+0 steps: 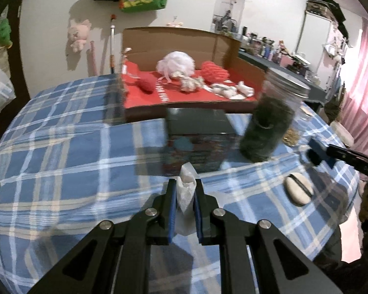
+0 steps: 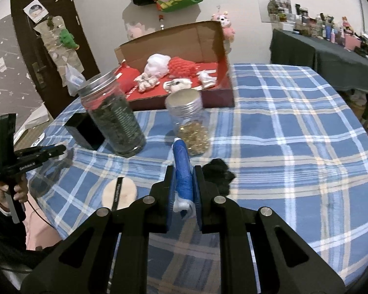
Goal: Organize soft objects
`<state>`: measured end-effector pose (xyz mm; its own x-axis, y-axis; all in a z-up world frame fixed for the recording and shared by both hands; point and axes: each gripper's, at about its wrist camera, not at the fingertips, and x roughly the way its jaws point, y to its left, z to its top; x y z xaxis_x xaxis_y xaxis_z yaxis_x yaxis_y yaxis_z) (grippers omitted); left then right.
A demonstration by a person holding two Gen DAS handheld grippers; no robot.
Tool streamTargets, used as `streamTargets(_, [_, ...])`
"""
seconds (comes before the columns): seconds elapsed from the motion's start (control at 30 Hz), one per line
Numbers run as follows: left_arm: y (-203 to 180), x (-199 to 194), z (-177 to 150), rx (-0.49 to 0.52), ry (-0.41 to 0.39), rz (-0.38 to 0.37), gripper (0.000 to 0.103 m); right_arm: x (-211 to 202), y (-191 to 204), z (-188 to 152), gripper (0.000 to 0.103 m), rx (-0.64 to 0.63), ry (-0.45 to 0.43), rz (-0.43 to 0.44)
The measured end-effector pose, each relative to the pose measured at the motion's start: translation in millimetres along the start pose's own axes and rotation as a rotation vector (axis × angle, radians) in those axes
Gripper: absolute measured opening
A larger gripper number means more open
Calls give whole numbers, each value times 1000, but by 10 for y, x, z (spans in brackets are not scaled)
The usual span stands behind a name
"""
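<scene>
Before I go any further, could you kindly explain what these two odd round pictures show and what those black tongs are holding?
There is no robot here: a person holds a two-finger gripper in each hand, and a fisheye camera on each looks along its fingers, which bends the picture round.

The left wrist view shows the left gripper shut on a white pouch. The right wrist view shows the right gripper shut on a blue and white soft item.

Both look over a table with a blue plaid cloth. On it stand a cardboard box holding red and white soft things, a jar of dark contents, a smaller jar of golden contents, a black fluffy item and a round pale pad.
</scene>
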<state>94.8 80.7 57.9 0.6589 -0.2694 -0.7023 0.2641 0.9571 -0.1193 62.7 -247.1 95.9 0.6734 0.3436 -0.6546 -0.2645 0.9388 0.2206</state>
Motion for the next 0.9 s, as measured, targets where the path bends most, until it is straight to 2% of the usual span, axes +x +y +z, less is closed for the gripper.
streamTargets(0.23, [326,33,45,-34,11,78,14,1,-181,69,14,23,1,-51])
streamTargets(0.5, [551,174,164,-30,11,90,14,50,-321,211,14,30,3,-70])
streamTargets(0.73, [583,250,338,36,-4,52,14,129,-410,439,14,13,4,-36])
streamTargets(0.9, [639,319,522,90,-12,-19,14,223,-466,623,14,-9,14,23])
